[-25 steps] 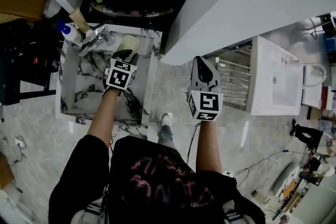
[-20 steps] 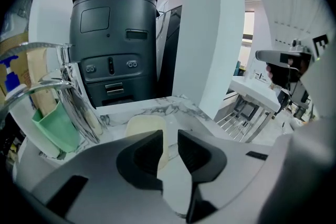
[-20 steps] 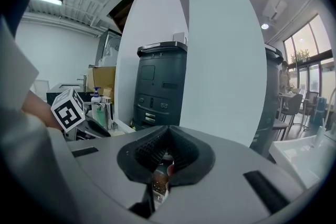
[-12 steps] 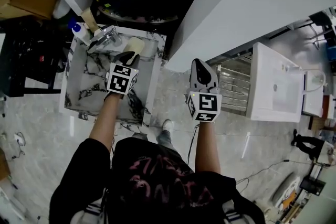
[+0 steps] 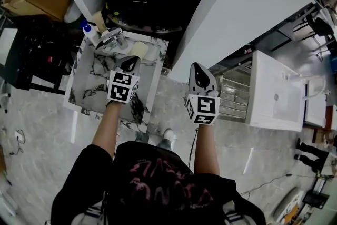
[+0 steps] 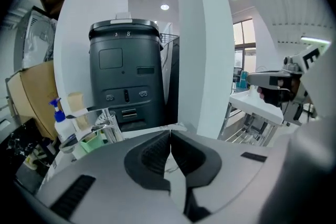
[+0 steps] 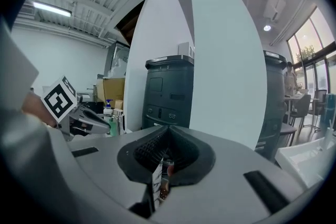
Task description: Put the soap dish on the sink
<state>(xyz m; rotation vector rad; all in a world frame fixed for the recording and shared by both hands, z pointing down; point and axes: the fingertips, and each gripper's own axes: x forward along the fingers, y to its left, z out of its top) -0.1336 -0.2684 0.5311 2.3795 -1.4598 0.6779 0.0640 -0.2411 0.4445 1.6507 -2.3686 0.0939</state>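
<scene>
Nearest, low under the head camera, a black shirt (image 5: 158, 187) with a faded pink print. Ahead of it, the left gripper (image 5: 129, 62): smooth grey plastic shell, marker cube at the back, ribbed black pads pressed flat together with nothing between. Held over the square white marble sink (image 5: 95, 75) with black veins, tips toward its far rim.

To the right of that sink, over glossy grey stone-look floor tiles (image 5: 42, 129), the right gripper (image 5: 197, 69), of the same grey plastic. Likewise closed at the tips, clamping no object, with a small white printed strip (image 7: 157, 178) low in the gap behind the pads.

Across the sink's basin floor, bare veined stone. On the sink's far rim, just past the left gripper's tips, the cream oval soap dish (image 5: 139, 50), matte and rounded; cannot tell whether touching those tips.

Left of the dish on the same rim, a curved polished chrome faucet (image 5: 112, 38). Beside it, a pale green open container (image 6: 90, 140), contents not discernible, and a white plastic spray bottle (image 5: 89, 33) with a blue trigger head.

Behind the sink, a tall dark grey boxy machine (image 6: 125, 76) with a rounded top and small buttons on its front. Well to the right of the sink, a chrome bar rack (image 5: 234, 89) and, beyond that, a plain white rectangular basin (image 5: 276, 93).
</scene>
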